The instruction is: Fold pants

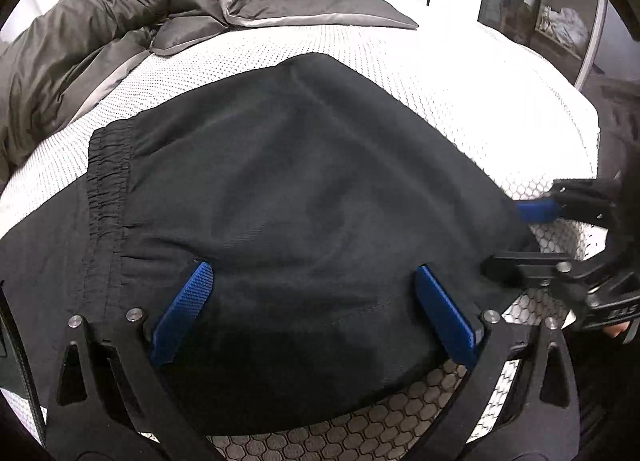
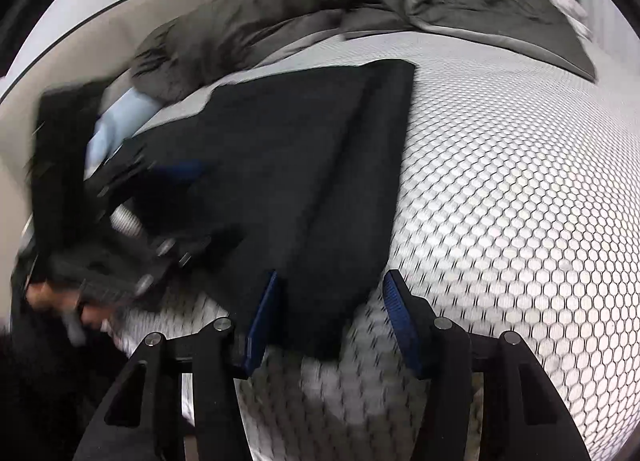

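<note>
Pants (image 1: 280, 189): black, lay folded on the white mattress (image 1: 460, 73).
Left gripper (image 1: 316, 301): jaws stood wide apart, empty.
Right gripper (image 2: 330, 313): jaws apart, gripped nothing.

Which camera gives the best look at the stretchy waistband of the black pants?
The left wrist view: the gathered waistband shows sharply on the left side of the pants. The right wrist view is blurred; there the waistband cannot be made out.

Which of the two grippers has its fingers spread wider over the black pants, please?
The left gripper: its blue fingers stand far apart above the pants, near the gathered waistband. The right gripper is open more narrowly at the pants' edge.
</note>
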`<state>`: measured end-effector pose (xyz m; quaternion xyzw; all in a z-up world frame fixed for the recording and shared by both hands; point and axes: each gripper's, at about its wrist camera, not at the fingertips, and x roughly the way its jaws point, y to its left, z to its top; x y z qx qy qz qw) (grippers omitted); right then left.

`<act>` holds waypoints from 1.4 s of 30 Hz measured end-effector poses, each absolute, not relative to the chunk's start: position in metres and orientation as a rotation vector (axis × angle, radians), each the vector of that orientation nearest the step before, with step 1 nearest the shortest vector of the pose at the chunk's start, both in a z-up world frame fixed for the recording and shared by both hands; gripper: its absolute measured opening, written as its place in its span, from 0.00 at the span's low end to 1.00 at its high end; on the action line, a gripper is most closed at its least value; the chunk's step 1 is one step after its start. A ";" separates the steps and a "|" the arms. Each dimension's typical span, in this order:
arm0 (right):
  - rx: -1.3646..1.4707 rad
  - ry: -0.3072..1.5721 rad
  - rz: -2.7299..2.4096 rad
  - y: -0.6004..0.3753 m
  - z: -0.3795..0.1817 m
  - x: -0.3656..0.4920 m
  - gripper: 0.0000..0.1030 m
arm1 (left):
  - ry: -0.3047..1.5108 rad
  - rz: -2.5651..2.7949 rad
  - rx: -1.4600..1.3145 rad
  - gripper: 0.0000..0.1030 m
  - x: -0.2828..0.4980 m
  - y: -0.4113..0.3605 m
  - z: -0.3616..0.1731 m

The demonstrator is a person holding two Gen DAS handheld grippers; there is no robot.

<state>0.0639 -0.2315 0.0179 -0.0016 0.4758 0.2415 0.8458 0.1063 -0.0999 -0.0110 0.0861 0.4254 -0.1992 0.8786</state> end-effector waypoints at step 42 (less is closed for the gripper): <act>0.063 1.082 0.393 -0.224 0.034 0.199 0.47 | 0.822 -0.410 0.092 0.97 0.098 -0.060 0.023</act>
